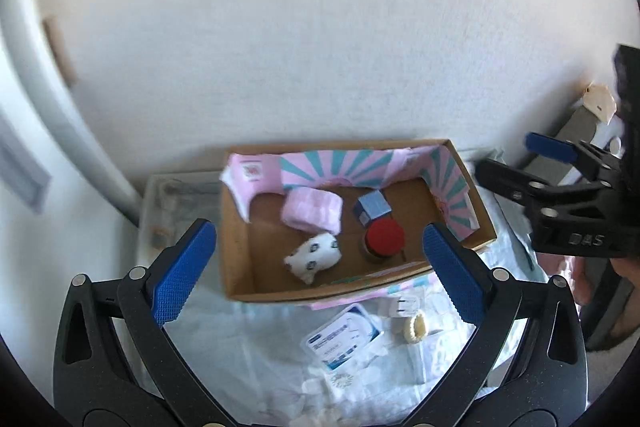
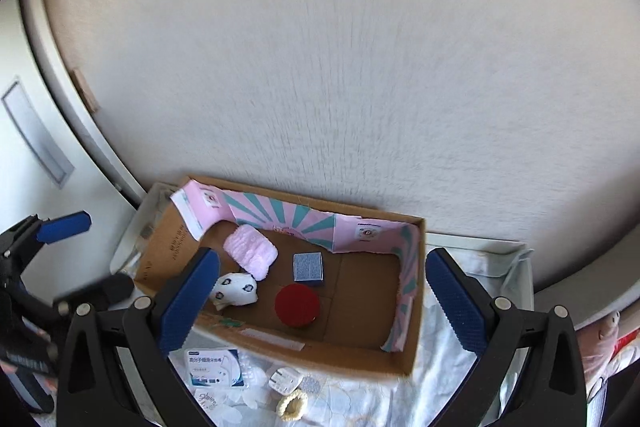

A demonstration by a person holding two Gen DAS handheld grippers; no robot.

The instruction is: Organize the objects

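An open cardboard box [image 1: 236, 259] [image 2: 412, 347] with pink and teal flaps stands against the wall. In it lie a pink fluffy cloth [image 1: 312, 213] [image 2: 250, 257], a white patterned pouch [image 1: 314, 259] [image 2: 236, 289], a small blue box [image 1: 374, 207] [image 2: 308, 267] and a red-lidded jar [image 1: 384, 237] [image 2: 297, 305]. In front of it lie a blue-and-white packet [image 1: 342, 337] [image 2: 214, 367], a white plug [image 1: 402, 307] [image 2: 286, 379] and a cream scrunchie [image 1: 416, 325] [image 2: 291, 405]. My left gripper [image 1: 320, 275] and my right gripper [image 2: 322, 303] are both open and empty, above the box.
The box and loose items rest on a pale floral cloth [image 1: 248, 347] [image 2: 440, 379]. A clear plastic bin [image 1: 160, 203] [image 2: 136, 235] sits left of the box. A white wall rises behind. The right gripper shows at the right of the left wrist view [image 1: 504, 163].
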